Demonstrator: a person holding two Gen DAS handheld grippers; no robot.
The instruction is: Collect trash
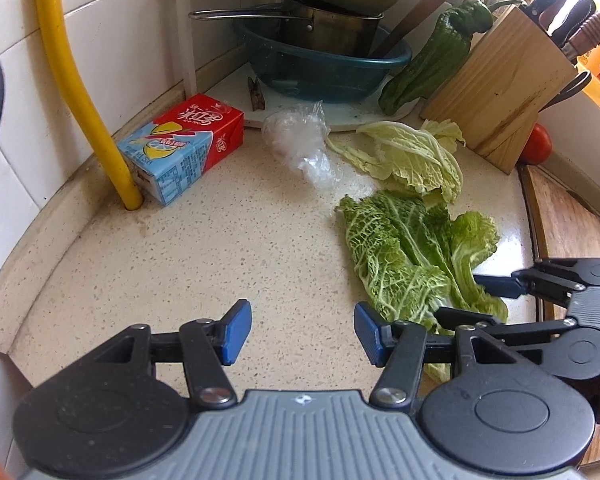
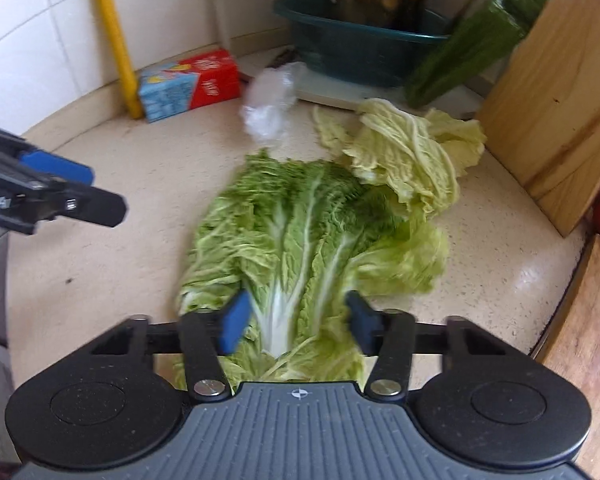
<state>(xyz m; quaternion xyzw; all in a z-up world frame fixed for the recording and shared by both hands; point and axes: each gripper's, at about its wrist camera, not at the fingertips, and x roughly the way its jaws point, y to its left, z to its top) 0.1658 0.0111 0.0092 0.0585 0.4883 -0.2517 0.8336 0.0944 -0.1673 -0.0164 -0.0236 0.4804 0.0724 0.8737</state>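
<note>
Right gripper point(image 2: 296, 320): jaws part-spread, straddling the white stem end of the green cabbage leaf point(image 2: 300, 232). Blurred there, so I can't tell if the pads are biting the leaf or just flanking it. Left gripper point(image 1: 302, 332): jaws part-spread over bare counter point(image 1: 180, 264), nothing between them, just left of the same leaf. For the grab I'd pinch the thick white ribs near the stem, not the frilly edge, which would likely tear or slip; get the lower finger under the leaf against the counter before squeezing, then lift gently so the loose leaf parts trail along. Both tools pitch steeply down at the counter; the right one comes at the leaf from its stem end, the left sits beside it, close enough that the linkages nearly overlap in the left wrist view, so watch for a clash. Other trash further back: pale cabbage leaf point(image 1: 412, 156) touching the green one, crumpled plastic bag point(image 1: 300, 140) beside it, drink carton point(image 1: 184, 148) against the yellow pipe point(image 1: 80, 92). Knife block point(image 1: 500, 92), green pepper point(image 1: 432, 56) and tomato point(image 1: 536, 144) look like keepers.
</note>
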